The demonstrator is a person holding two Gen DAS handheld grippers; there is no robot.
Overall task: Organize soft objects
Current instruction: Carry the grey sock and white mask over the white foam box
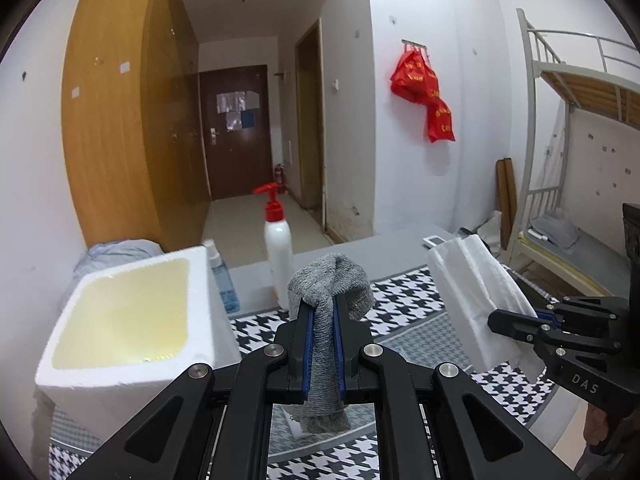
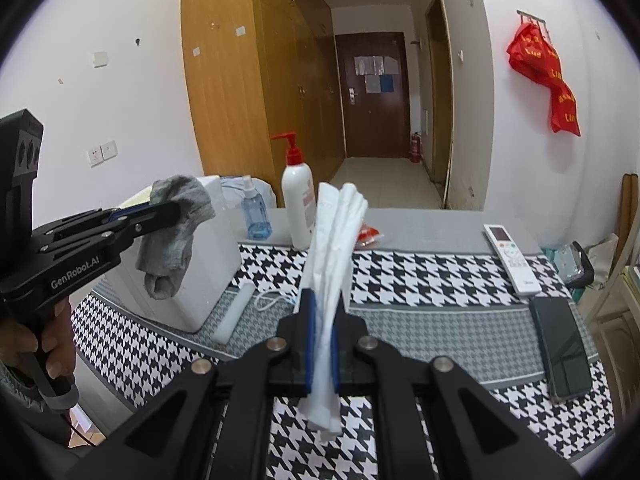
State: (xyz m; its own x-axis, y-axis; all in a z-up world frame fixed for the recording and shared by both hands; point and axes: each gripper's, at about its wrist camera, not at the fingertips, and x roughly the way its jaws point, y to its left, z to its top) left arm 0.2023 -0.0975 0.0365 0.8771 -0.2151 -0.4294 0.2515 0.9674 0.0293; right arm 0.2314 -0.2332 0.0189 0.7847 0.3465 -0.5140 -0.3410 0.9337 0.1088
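Observation:
My left gripper (image 1: 322, 304) is shut on a grey sock (image 1: 332, 280) that droops over the fingertips and hangs below the jaws. It is held in the air just right of a white foam box (image 1: 120, 320) with an open yellowish inside. In the right wrist view the left gripper (image 2: 172, 208) and the sock (image 2: 176, 236) hang in front of the box (image 2: 208, 264). My right gripper (image 2: 324, 300) is shut on a folded white cloth (image 2: 336, 240) held upright above the table. The cloth (image 1: 476, 296) and the right gripper (image 1: 516, 320) also show in the left wrist view.
A houndstooth tablecloth (image 2: 420, 272) covers the table. A white pump bottle with a red top (image 2: 298, 200) and a blue spray bottle (image 2: 254, 208) stand at the back. A remote (image 2: 510, 256), a dark phone (image 2: 564, 352), a white cable (image 2: 272, 300) and a white strip (image 2: 234, 312) lie on it.

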